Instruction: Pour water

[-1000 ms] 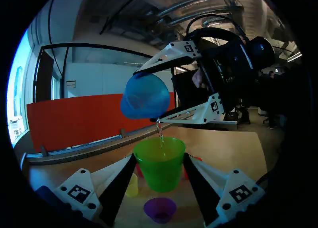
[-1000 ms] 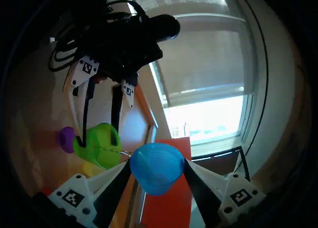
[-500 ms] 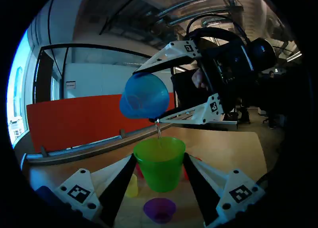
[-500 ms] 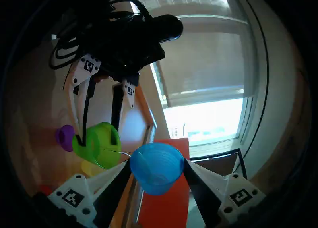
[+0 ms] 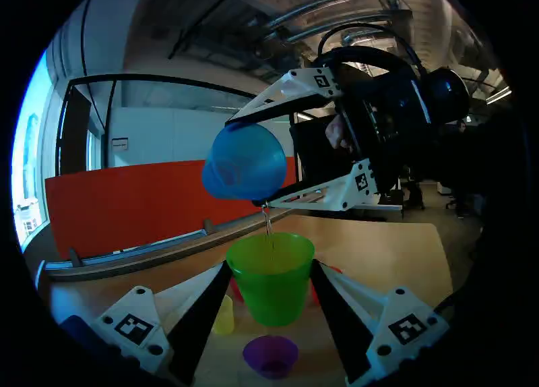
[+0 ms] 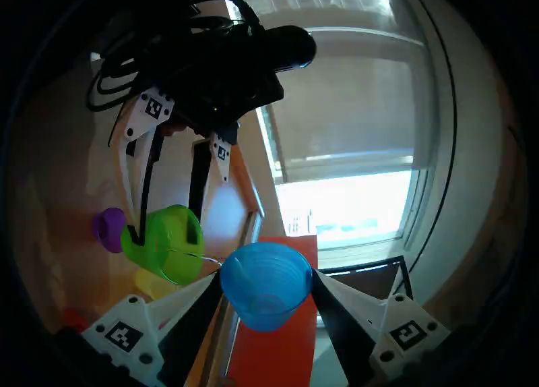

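Observation:
My left gripper [image 5: 271,282] is shut on a green cup [image 5: 271,278], held upright above the wooden table [image 5: 384,252]. Above it my right gripper [image 5: 259,158] holds a blue cup [image 5: 244,161] tipped toward the green one, and a thin stream of water [image 5: 267,222] falls from its rim into the green cup. In the right gripper view, that gripper [image 6: 266,294] is shut on the blue cup [image 6: 266,294], whose rim sits beside the green cup [image 6: 165,244] held by the left gripper [image 6: 168,235]. A little water lies in the blue cup.
A purple cup [image 5: 271,355], a yellow cup [image 5: 224,314] and a red cup [image 5: 328,271] stand on the table below the green cup. An orange panel [image 5: 128,201] runs behind the table's far edge. A bright window [image 6: 350,212] lies beyond.
The blue cup has tipped slightly further and the stream of water into the green cup has thinned. Both grippers have otherwise stayed in place.

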